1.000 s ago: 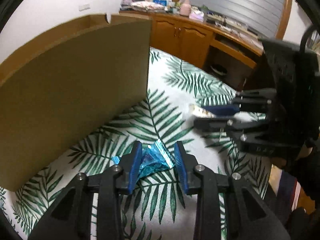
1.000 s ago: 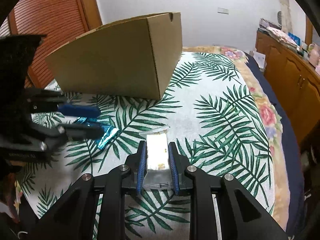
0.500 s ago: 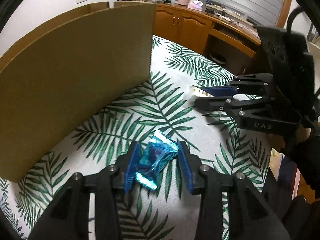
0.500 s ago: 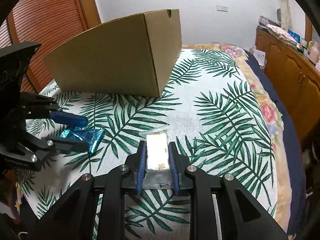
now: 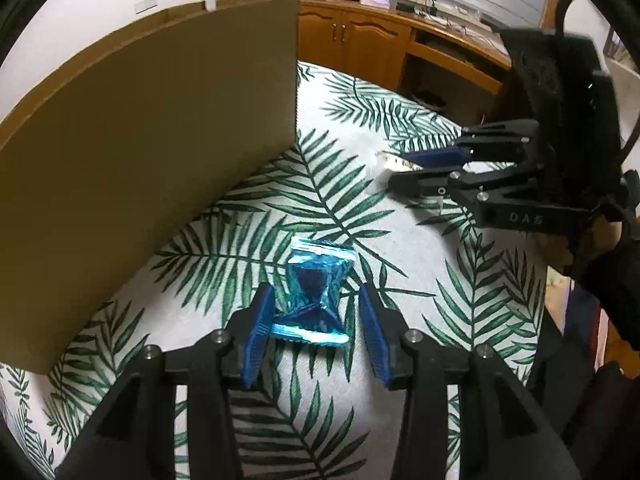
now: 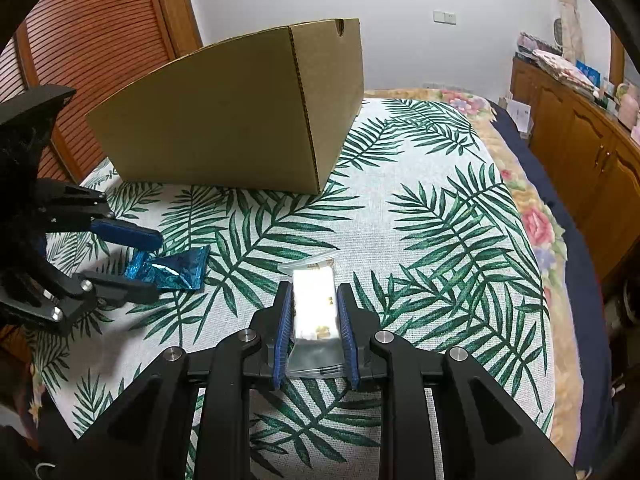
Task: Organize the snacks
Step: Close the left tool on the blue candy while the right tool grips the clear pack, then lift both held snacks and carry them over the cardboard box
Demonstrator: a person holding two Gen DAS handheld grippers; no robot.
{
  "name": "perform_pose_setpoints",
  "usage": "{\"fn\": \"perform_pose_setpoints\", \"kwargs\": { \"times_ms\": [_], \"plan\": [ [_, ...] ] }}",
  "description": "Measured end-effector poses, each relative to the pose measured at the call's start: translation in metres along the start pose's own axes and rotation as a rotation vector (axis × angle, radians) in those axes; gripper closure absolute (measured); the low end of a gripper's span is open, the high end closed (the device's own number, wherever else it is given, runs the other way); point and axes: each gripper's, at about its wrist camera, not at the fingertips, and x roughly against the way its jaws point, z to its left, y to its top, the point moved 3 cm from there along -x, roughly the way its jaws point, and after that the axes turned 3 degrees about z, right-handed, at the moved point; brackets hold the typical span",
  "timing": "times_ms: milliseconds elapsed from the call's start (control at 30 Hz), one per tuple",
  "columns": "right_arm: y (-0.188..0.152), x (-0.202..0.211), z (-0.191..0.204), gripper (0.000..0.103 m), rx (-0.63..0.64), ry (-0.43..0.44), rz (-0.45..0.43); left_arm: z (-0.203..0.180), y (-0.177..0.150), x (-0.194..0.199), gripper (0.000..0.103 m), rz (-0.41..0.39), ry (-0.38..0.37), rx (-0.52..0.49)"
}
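Observation:
A shiny blue snack packet (image 5: 315, 292) lies on the palm-leaf cloth between the fingers of my left gripper (image 5: 316, 320), which is open around it without pinching it. It also shows in the right wrist view (image 6: 172, 268), with the left gripper (image 6: 140, 264) around it. My right gripper (image 6: 314, 320) is shut on a clear packet with a white snack (image 6: 314, 304), held just above the cloth. In the left wrist view the right gripper (image 5: 412, 168) holds the white packet (image 5: 390, 162). A brown cardboard box (image 6: 240, 120) stands behind both.
The box wall (image 5: 140, 152) fills the left of the left wrist view. The palm-leaf cloth (image 6: 440, 240) covers a bed. Wooden cabinets (image 6: 580, 152) with clutter on top run along the right. A slatted wooden door (image 6: 92, 40) is at the back left.
My left gripper has opened wider and drawn back from the box; the blue packet now lies loose between its fingers. My right gripper has kept its hold on the white packet.

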Motion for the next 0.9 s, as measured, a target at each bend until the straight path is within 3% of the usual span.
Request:
{"fn": "perform_pose_setpoints", "kwargs": {
  "times_ms": [500, 667, 900],
  "plan": [
    [0.000, -0.001, 0.001, 0.082, 0.005, 0.001, 0.000, 0.003, 0.007, -0.007, 0.060, -0.024, 0.043, 0.063],
    [0.000, -0.001, 0.002, 0.082, 0.007, 0.007, -0.001, 0.001, 0.007, -0.007, 0.081, -0.049, 0.049, 0.060],
    [0.000, 0.002, 0.001, 0.083, 0.007, 0.016, -0.017, 0.000, 0.007, 0.009, 0.083, -0.106, 0.074, 0.076]
  ]
}}
